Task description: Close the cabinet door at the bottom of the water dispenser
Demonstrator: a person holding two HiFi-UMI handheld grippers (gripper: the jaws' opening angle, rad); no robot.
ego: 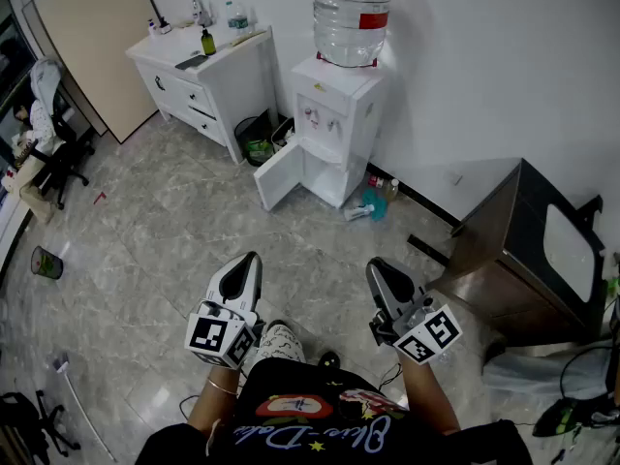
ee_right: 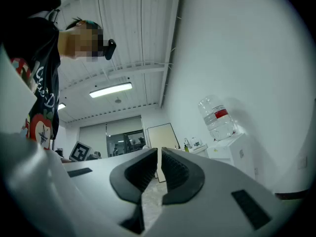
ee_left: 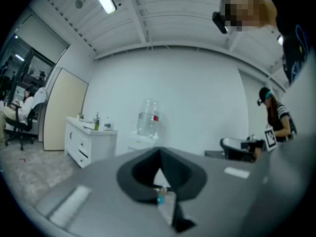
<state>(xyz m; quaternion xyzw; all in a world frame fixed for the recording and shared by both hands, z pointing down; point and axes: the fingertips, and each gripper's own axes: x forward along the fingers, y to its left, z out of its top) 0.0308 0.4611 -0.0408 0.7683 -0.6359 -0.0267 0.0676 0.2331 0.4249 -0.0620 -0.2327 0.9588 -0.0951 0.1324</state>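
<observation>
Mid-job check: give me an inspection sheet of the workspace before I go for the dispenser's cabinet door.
Surface: grey tiled floor.
Job's things: water dispenser against the wall, bottle on top; bottom cabinet door swung open.
Clutter: small bottles on the floor beside the dispenser; bin on its other side.
Grippers: left tongs and right tongs both shut, holding nothing, well short of the door.
Cables: thin dark cable, far right.
Surroundings: white dresser, metal cabinet, seated person.
</observation>
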